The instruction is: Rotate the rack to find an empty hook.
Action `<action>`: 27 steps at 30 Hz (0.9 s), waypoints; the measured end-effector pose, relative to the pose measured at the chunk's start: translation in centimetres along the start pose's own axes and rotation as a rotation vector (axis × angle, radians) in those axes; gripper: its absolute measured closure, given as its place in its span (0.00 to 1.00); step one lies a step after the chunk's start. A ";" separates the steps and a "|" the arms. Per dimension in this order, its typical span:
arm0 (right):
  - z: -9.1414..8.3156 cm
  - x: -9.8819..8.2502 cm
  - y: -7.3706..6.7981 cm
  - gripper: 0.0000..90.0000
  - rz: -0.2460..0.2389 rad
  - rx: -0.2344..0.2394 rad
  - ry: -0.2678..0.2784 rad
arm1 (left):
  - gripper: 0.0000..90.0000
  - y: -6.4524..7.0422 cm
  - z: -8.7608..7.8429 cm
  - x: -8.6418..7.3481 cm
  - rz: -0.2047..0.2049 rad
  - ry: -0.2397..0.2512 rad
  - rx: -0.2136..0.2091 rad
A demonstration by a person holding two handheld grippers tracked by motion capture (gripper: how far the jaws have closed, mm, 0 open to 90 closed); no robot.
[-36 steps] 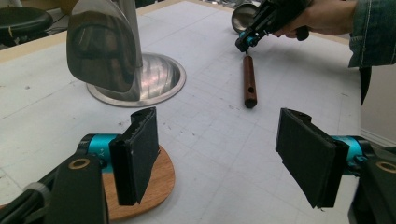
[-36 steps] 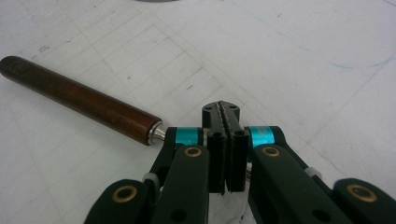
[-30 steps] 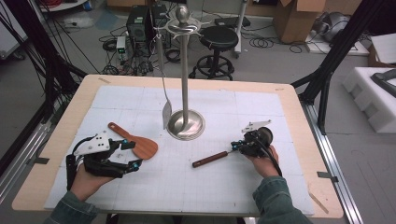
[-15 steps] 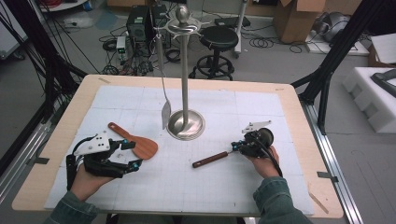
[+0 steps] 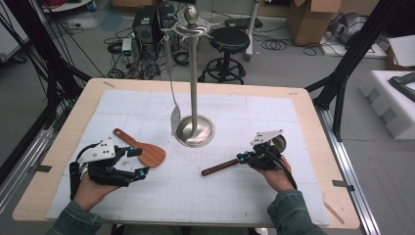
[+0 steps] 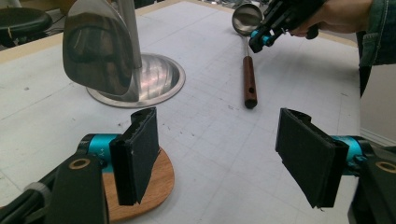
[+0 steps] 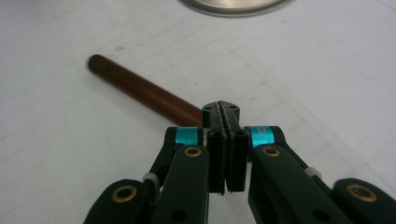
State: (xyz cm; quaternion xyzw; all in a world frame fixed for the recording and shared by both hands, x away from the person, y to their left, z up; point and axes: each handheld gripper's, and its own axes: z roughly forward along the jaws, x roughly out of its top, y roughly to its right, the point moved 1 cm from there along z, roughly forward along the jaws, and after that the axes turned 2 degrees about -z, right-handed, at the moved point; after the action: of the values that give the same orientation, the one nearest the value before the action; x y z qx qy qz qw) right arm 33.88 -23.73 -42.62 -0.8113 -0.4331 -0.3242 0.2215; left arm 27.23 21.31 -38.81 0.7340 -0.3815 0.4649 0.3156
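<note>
The right hand-held gripper is clamping its jaws tight on the thin metal shaft of the ladle, whose wooden handle is lying out ahead of the jaws on the tabletop, exactly as a second earlier. The left hand-held gripper is resting in the same spot with jaws standing apart and empty, the wooden spatula lying just beside one pad, the utensil stand beyond.

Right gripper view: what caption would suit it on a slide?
Right tongs pinched shut on a ladle at the thin shank beyond its brown wooden handle, low over the white table.
</note>
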 end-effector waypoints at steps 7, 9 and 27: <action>1.1 0.1 -1.8 1.00 -0.054 0.084 -0.019 | 0.34 0.0 0.1 0.0 0.003 -0.004 -0.002; 1.7 0.1 -2.3 1.00 -0.074 0.095 -0.037 | 0.34 0.0 0.1 0.0 0.002 -0.003 -0.002; 4.8 1.6 -4.1 1.00 -0.120 0.127 -0.039 | 0.34 -0.1 0.1 0.0 0.001 -0.002 -0.005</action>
State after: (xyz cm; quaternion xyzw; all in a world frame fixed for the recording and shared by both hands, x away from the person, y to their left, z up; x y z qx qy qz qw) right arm 32.69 -17.60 -44.46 -0.7744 -0.5050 -0.2927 0.2441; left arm 27.32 21.28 -38.82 0.7335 -0.3832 0.4633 0.3170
